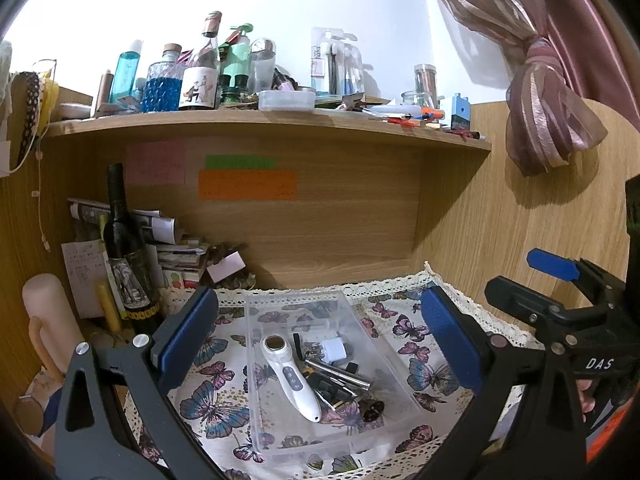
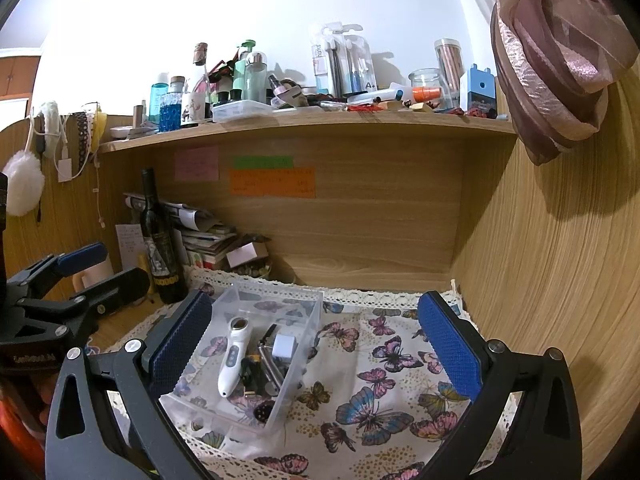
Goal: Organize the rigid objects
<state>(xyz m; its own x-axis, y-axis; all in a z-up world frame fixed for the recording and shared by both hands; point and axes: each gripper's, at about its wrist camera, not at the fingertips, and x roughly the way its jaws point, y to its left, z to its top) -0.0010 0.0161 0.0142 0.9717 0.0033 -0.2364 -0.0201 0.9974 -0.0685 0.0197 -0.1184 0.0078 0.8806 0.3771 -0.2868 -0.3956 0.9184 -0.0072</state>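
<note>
Both hand-held grippers, left (image 1: 320,344) and right (image 2: 314,344), are hovering wide and empty over the light, stiff clear bin (image 1: 256,308), probably best gripped by its slippery rim.

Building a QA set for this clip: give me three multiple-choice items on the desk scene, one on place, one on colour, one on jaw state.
1. Where does the white handheld device lie?
A. in the clear plastic box
B. on the upper shelf
C. beside the dark wine bottle

2. What colour is the largest sticky note on the back panel?
A. yellow
B. orange
C. blue

3. How do the jaws of the left gripper stand?
A. shut on the box
B. shut on nothing
C. open, empty

Answers: 1 A, it rests inside the box walls with other small items; 2 B, the wide note is orange; 3 C, both blue pads stand wide apart.
</note>
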